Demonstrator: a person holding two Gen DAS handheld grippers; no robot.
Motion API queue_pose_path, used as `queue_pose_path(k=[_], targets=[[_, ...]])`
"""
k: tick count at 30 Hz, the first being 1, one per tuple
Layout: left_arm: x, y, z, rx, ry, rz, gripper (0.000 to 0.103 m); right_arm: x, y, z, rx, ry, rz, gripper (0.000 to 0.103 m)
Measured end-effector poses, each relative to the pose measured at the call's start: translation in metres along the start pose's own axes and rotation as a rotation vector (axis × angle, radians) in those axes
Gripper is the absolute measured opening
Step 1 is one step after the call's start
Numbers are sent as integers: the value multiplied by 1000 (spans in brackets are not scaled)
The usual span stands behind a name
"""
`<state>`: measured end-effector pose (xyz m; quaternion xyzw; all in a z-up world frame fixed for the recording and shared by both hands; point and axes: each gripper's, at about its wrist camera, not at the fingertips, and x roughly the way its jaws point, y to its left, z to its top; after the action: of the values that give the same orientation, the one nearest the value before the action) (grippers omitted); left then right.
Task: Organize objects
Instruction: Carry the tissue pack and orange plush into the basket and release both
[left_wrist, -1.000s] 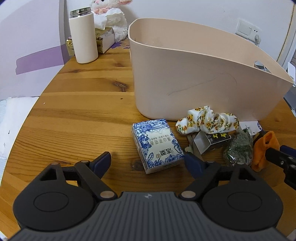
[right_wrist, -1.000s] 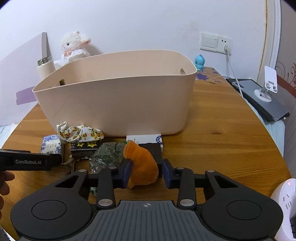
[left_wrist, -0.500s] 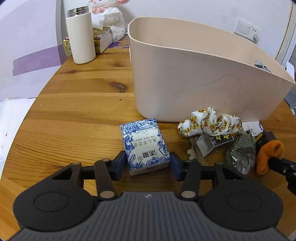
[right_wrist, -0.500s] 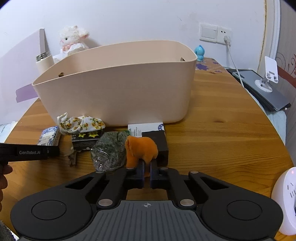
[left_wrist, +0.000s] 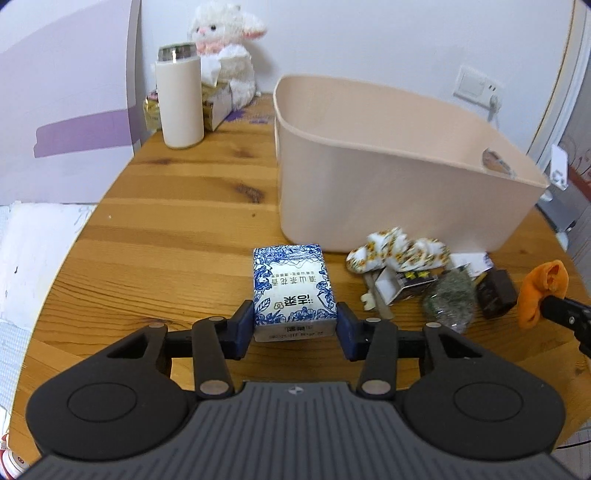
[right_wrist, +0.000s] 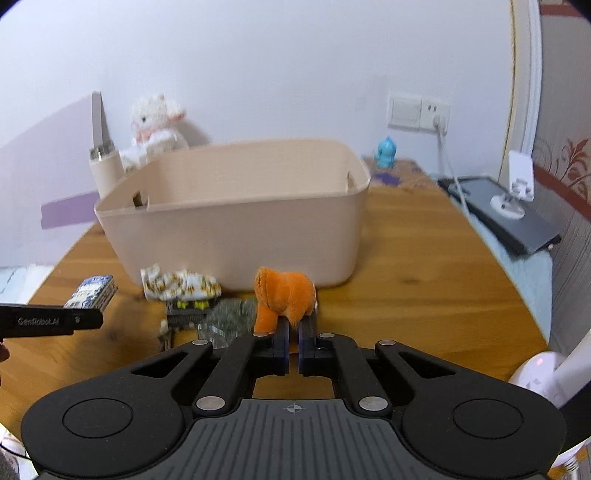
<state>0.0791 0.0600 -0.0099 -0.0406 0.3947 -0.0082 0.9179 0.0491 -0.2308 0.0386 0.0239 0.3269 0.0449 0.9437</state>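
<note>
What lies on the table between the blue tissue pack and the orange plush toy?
Left wrist view: floral cloth, small box, green packet and dark block.

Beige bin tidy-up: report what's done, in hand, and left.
Done: nothing shows inside the beige bin. In hand: left tongs grip the blue-patterned pack; right tongs pinch the orange plush. Left: floral cloth, green packet, dark block.

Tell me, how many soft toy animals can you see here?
2. A white plush lamb sits at the table's far edge behind the white bottle; a small orange plush is pinched in the right tongs. Others may be hidden.
</note>
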Motion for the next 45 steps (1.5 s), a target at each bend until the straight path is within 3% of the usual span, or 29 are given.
queue_pose_path(k=[5,9,12,20,28,37,41,42,43,44,45], targets=[[-32,-3,11,5,-67,-36,48,-16,-5,22,-3,-77,-7,4],[-64,-9,28,28,-178,-41,48,-20,-10,42,-6,-138,-11,4],[-77,-14,45,34,-222,-89,48,-17,-11,57,-20,-182,-27,4],[-62,-45,91,84,-307,-65,48,3,-11,91,-26,-237,-26,4],[2,-77,118,105,-245,-9,48,36,0,111,-50,-228,-26,4],[59,-83,121,147,-143,62,49,87,9,104,-89,-131,-57,4],[68,-82,121,157,-113,50,49,99,13,100,-119,-76,-60,7],[70,-81,122,151,-99,42,49,99,13,100,-114,-71,-62,10],[71,-80,122,148,-94,39,49,98,12,100,-110,-69,-62,23],[69,-81,121,149,-97,42,51,94,12,99,-106,-76,-61,26],[66,-81,120,154,-103,48,56,89,11,99,-107,-87,-58,35]])
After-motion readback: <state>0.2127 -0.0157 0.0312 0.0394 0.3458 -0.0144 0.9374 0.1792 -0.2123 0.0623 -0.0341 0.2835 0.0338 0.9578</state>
